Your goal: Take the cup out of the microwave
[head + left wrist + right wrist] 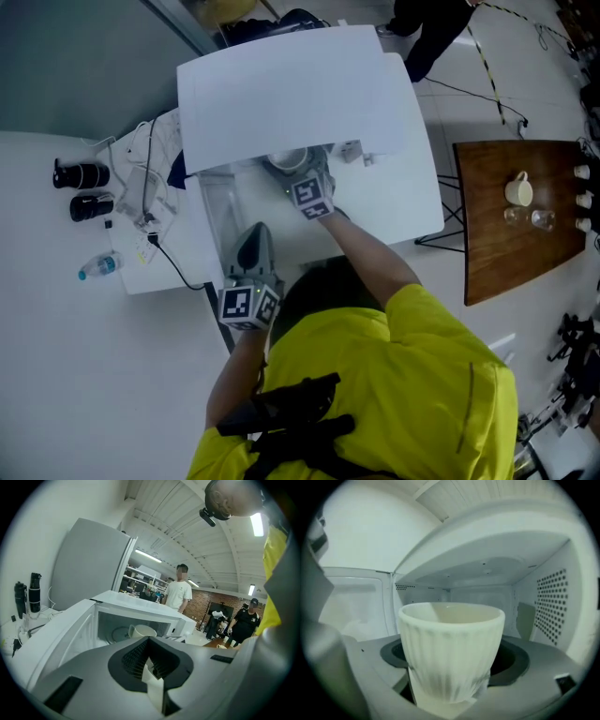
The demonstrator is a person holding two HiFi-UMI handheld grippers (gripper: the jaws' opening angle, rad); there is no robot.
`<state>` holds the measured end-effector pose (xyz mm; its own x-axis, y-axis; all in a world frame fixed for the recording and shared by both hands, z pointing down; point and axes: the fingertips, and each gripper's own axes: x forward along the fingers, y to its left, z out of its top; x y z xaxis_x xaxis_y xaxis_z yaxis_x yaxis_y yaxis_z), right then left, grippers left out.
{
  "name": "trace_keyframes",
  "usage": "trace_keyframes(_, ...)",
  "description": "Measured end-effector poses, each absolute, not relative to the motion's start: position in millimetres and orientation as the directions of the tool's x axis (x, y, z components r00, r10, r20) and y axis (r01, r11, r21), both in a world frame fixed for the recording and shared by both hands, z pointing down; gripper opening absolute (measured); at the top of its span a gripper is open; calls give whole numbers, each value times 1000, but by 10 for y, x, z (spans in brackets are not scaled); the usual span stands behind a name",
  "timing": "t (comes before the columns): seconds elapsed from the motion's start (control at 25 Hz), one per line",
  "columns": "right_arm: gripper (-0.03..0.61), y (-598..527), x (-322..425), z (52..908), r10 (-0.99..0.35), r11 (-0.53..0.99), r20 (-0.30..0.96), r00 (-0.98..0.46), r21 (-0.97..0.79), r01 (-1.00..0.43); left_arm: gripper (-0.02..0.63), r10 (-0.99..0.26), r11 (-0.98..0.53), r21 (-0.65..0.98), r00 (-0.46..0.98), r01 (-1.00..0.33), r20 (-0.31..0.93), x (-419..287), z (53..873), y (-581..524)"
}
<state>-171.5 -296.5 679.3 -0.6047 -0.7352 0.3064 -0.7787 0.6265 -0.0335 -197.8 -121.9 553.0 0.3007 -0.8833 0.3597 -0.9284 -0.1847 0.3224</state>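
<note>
Cup (452, 648), pale and ribbed, is upright inside the microwave (300, 94), its lower part clamped between the jaws of the right gripper (302, 178), which reaches in through the open front. The oven walls are near on both sides of that gripper and the roof is well above it. The left gripper (152, 681) hangs in front of the opening, jaws together on nothing; its cube carries black-and-white square markers. The open door (61, 639) stands to its left. The microwave sits on a white table (56, 328), and a wooden table (506, 253) is well off to the right gripper's right. A brick wall (206, 601) is far beyond.
</note>
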Motion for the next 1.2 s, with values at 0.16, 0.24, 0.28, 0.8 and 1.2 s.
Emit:
trace_keyframes(0.16, 474, -2396, -1447, 6797, -715, 634, 327, -618, -68, -770, -6, -881, -203, 328, 319, -922, 349, -1932, 5495, -1257)
trace_keyframes(0.24, 474, -2065, -1220, 6839, -708, 626, 355, -611, -86, -775, -6, -875, -214, 331, 331, -919, 352, -1873, 5499, -1276)
trace_keyframes(0.28, 474, -1907, -1079, 6874, -706, 618, 372, -603, -93, -781, -6, -873, -218, 335, 337, -917, 353, -1834, 5505, -1283)
trace_keyframes(0.8, 474, -1926, 1438, 7455, -833, 321, 473, -286, -6, -947, -6, -819, -321, 344, 441, -882, 368, -1060, 5622, -1256)
trace_keyframes(1.2, 479, -2152, 1632, 7693, -829, 283, 500, -252, -14, -959, -6, -823, -313, 335, 430, -888, 371, -816, 5694, -1240)
